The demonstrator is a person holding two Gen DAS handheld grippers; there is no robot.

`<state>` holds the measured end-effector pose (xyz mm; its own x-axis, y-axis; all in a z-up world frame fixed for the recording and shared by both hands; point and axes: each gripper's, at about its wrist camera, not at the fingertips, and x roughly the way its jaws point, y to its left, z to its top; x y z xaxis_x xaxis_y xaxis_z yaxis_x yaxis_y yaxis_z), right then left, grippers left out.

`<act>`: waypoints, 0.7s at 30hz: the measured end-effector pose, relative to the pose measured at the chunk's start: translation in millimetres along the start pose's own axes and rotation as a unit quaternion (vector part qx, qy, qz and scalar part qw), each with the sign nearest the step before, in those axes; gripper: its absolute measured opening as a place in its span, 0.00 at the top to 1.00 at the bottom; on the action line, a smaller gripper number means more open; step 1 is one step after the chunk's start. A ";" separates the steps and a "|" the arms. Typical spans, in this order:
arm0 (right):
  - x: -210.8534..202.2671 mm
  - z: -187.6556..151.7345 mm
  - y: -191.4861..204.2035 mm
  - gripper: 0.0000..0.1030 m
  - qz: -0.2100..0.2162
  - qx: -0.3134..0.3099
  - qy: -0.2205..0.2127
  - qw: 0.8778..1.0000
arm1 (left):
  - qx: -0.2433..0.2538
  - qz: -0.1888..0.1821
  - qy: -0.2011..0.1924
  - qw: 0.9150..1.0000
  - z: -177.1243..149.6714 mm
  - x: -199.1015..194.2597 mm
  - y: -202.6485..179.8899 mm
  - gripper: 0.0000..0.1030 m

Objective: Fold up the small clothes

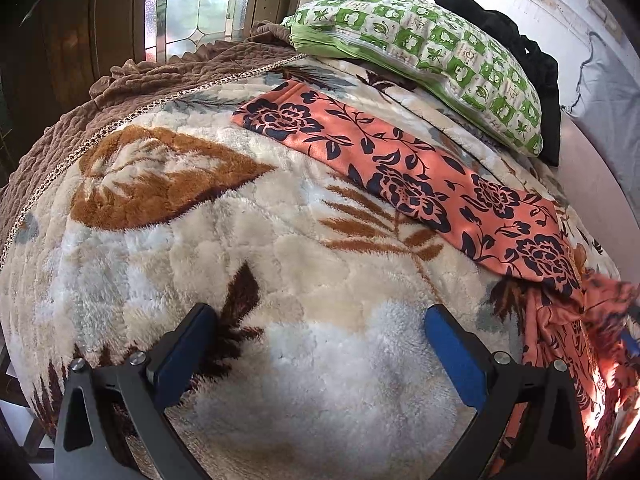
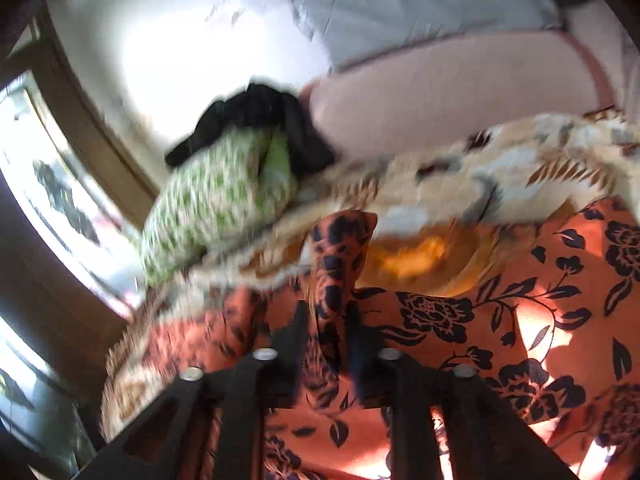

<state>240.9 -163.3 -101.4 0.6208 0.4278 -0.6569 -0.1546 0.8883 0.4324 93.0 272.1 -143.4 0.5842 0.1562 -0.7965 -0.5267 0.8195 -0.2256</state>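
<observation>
My left gripper [image 1: 320, 332] hangs with jaws wide apart over the plush leaf-patterned blanket [image 1: 192, 248], holding nothing. My right gripper [image 2: 326, 320] is clamped on a bunched fold of the one orange floral garment [image 2: 460, 320], spread flat across the blanket. Beyond lie one green-checked pillow [image 1: 432, 56], one black cloth [image 1: 520, 44].

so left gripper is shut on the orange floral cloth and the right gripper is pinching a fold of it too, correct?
Not quite. The left gripper is open and holds nothing; the left wrist view shows only the fleece blanket between its fingers, with the orange floral cloth lying beyond. The rest stands: the right wrist view shows the right gripper shut on a fold of that cloth.
</observation>
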 end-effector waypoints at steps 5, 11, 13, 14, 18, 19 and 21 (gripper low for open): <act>21.3 -59.4 -25.6 0.20 0.000 0.046 0.052 0.998 | 0.008 -0.001 0.003 1.000 0.2 -1.7 -1.6 0.00; -61.2 -41.1 -72.5 0.14 -0.012 0.097 -0.036 0.995 | 0.011 -0.059 -0.029 0.998 2.0 -38.9 -21.6 0.00; -88.3 -39.1 -92.2 0.14 -0.023 0.112 -0.048 0.992 | 0.042 -0.112 -0.047 0.992 2.1 -66.0 -50.4 0.00; -97.1 -41.0 -102.2 0.14 -0.018 0.120 -0.049 0.991 | 0.064 -0.140 -0.054 0.987 1.7 -78.4 -69.7 0.00; -139.4 -61.7 -140.6 0.14 -0.015 0.161 -0.070 0.984 | 0.163 -0.265 -0.014 0.950 -4.9 -92.1 -156.7 0.00; -157.9 -64.1 -151.7 0.14 -0.032 0.173 -0.092 0.980 | 0.172 -0.281 0.000 0.944 -9.2 -86.2 -173.2 0.00; -217.9 -60.5 -180.5 0.14 -0.070 0.206 -0.172 0.961 | 0.186 -0.292 0.029 0.938 -17.0 -72.0 -201.0 0.00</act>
<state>87.0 -406.8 -73.7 0.8417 0.1650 -0.5142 0.2227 0.7614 0.6088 146.4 86.7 -50.3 0.6660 -0.4008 -0.6291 0.1305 0.8930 -0.4308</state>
